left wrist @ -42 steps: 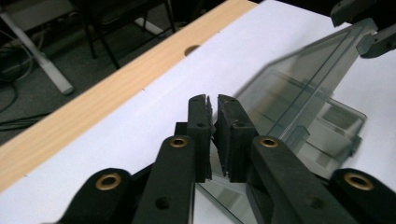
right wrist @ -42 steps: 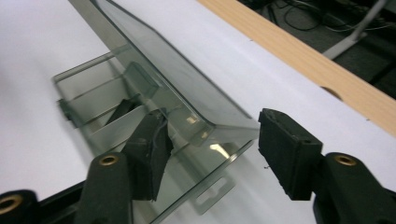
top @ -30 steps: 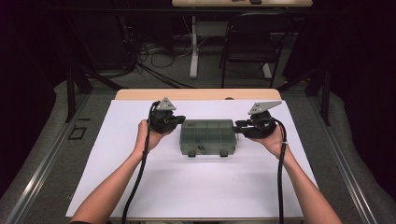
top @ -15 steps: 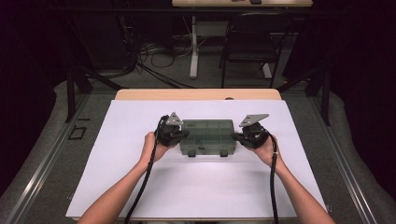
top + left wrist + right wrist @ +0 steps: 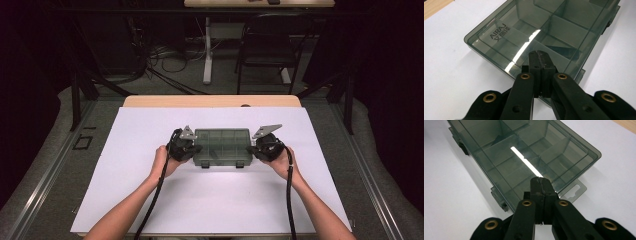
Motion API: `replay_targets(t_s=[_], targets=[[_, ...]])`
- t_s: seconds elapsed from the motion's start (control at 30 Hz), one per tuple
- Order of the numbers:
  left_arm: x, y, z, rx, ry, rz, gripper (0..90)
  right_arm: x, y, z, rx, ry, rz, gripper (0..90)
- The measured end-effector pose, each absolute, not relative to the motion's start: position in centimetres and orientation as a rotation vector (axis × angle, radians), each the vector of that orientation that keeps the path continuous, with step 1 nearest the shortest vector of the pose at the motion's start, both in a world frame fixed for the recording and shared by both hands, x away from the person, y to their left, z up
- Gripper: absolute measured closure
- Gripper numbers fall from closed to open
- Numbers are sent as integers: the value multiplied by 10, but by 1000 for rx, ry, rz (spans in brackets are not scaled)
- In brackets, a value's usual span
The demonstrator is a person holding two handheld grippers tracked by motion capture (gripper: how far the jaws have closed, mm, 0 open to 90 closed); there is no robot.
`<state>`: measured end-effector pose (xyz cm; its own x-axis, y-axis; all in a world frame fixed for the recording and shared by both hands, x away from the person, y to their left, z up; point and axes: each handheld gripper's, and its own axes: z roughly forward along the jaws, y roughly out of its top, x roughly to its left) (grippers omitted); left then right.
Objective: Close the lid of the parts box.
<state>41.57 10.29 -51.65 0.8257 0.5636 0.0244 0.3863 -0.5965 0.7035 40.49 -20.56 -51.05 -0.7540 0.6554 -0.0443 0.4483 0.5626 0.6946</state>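
Note:
A smoky see-through compartment box (image 5: pixel 222 146) lies shut on the white tabletop, its two latches (image 5: pixel 222 164) facing the person. My left gripper (image 5: pixel 194 150) is at the box's left end, jaws shut with nothing between them. In the left gripper view its tips (image 5: pixel 538 53) rest over the lid (image 5: pixel 524 30) near the short edge. My right gripper (image 5: pixel 254 150) is at the right end, also shut on nothing. The right gripper view has its tips (image 5: pixel 540 180) over the lid (image 5: pixel 524 152), beside the hang tab (image 5: pixel 574 191). I cannot tell whether either presses on the lid.
A white sheet (image 5: pixel 150 200) covers the table, with a wooden edge (image 5: pixel 210 101) at the far side. Black cables (image 5: pixel 155 200) trail from both grippers to the near edge. Beyond the table stand a chair (image 5: pixel 265 55) and desk legs, with cords on the floor.
Both hands have come down and inward, so the grippers now sit low against the box's two ends. The box has stayed where it was.

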Motion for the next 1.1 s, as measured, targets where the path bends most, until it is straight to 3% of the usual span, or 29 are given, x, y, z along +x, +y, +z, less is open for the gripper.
replay_targets(t_s=[0.1, 0.17, 0.2, 0.3, 0.37, 0.4, 0.43, 0.47, 0.5, 0.7, 0.87, 1.1], targets=[[416, 104, -515, 2290, 693, 314, 893, 405, -205, -510, 898, 2506, 984, 899], [415, 106, -513, 2289, 704, 300, 750, 405, -206, -509, 894, 2503, 996, 771], [415, 106, -513, 2289, 704, 300, 688, 405, -206, -509, 894, 2503, 996, 771], [409, 112, -508, 2295, 742, 306, 455, 401, -208, -504, 920, 2498, 1007, 524], [404, 117, -505, 2297, 751, 318, 344, 399, -210, -502, 927, 2514, 1012, 410], [404, 117, -505, 2297, 751, 318, 305, 399, -210, -502, 927, 2514, 1012, 410], [399, 122, -504, 2307, 763, 328, 249, 396, -213, -500, 943, 2533, 1001, 302], [399, 122, -504, 2307, 763, 328, 220, 396, -213, -500, 943, 2533, 1001, 302], [393, 127, -503, 2316, 775, 324, 185, 392, -215, -498, 959, 2544, 992, 220], [368, 149, -503, 2316, 810, 338, 79, 375, -222, -495, 976, 2555, 971, 77], [351, 159, -505, 2311, 834, 345, 7, 355, -227, -496, 975, 2546, 984, 31], [322, 174, -516, 2310, 865, 347, 0, 322, -235, -504, 970, 2511, 1022, 0]])
